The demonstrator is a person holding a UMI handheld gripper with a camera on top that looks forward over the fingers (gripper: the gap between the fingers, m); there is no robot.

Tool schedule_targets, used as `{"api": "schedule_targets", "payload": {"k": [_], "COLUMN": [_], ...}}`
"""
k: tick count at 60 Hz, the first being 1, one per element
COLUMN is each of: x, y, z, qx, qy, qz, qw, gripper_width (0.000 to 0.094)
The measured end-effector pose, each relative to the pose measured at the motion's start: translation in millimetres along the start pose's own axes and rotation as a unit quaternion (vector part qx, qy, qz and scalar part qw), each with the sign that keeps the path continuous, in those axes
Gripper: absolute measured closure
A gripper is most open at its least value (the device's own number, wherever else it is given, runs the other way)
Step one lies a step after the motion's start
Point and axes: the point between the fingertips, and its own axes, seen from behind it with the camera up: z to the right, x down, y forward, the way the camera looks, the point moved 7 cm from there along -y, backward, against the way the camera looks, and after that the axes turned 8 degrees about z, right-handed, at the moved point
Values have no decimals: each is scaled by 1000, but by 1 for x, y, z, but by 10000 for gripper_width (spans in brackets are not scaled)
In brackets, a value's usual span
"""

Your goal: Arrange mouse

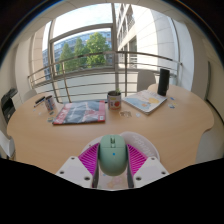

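The hand-held gripper [112,160] pinches a green mouse [112,153] over the table [60,135]; its rear end is hidden.

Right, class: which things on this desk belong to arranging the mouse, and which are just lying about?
Part of the job:
mouse, between the gripper fingers
table it goes on

Just lying about:
mug
magazine
open book

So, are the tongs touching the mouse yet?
Cannot tell. In the gripper view the mouse sits between the tongs, pink pads close on both sides; neither contact nor gap shows plainly.
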Motion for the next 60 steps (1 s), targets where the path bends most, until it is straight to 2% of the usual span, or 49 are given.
{"api": "schedule_targets", "payload": {"k": [1, 5, 11, 13, 18, 29, 39, 51, 60], "x": [17, 34, 50, 54, 47, 23, 4, 12, 22], "y": [12, 19, 25, 29, 18, -40, -127, -231, -283], "z": [4, 8, 8, 9, 8, -5, -24, -48, -61], "qx": [1, 3, -10, -7, -5, 1, 17, 34, 41], "qy": [-1, -7, 0, -5, -21, -43, -53, -56, -55], "qz": [-6, -40, -68, -66, -54, -27, 1, 11, 16], "qw": [1000, 999, 998, 998, 998, 999, 998, 998, 998], "gripper_width": [539, 488, 412, 336, 72, 85, 85, 87, 85]}}
